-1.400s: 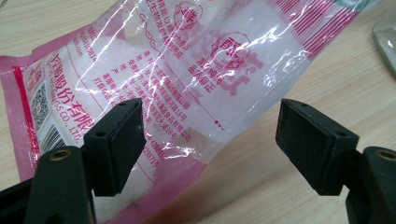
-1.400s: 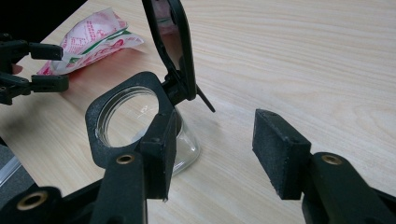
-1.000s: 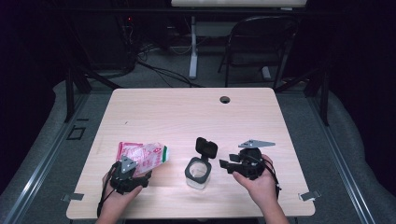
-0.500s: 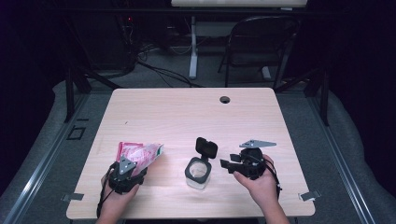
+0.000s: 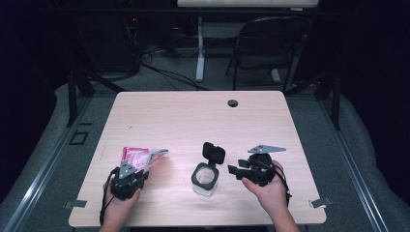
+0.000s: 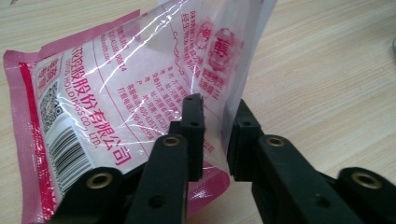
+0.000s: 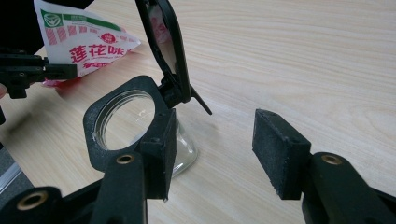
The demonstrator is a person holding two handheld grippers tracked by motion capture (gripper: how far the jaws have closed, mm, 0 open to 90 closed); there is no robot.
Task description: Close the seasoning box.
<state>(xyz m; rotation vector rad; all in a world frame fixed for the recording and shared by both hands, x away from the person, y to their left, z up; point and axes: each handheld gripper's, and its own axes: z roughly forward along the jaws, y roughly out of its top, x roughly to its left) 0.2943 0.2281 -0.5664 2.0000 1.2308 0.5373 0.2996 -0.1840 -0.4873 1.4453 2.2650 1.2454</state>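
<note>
A pink and clear plastic bag (image 5: pixel 138 157) with red print lies at the table's front left, its right end raised. My left gripper (image 5: pixel 140 169) has just been closing on its near edge. In the left gripper view the pads (image 6: pixel 192 135) pinch the bag (image 6: pixel 116 84), which stands up between them, with my left gripper (image 6: pixel 215 135) shut on it. A clear glass jar (image 5: pixel 204 180) with a black collar and a raised flip lid (image 5: pixel 213 153) stands at front centre. My right gripper (image 5: pixel 234 171) rests just right of it, open. In the right gripper view my right gripper (image 7: pixel 217 149) has its left jaw beside the jar (image 7: pixel 126 121).
The wooden table (image 5: pixel 193 121) has a cable hole (image 5: pixel 233 103) near its far edge. A folding chair (image 5: pixel 270 43) and a desk leg with cables stand on the floor behind. The bag (image 7: pixel 84 46) and the left gripper (image 7: pixel 28 74) appear beyond the jar in the right gripper view.
The left jaws have closed on the bag's near edge, and the bag has bunched narrower with its right end lifted. The right hand and the jar have kept still.
</note>
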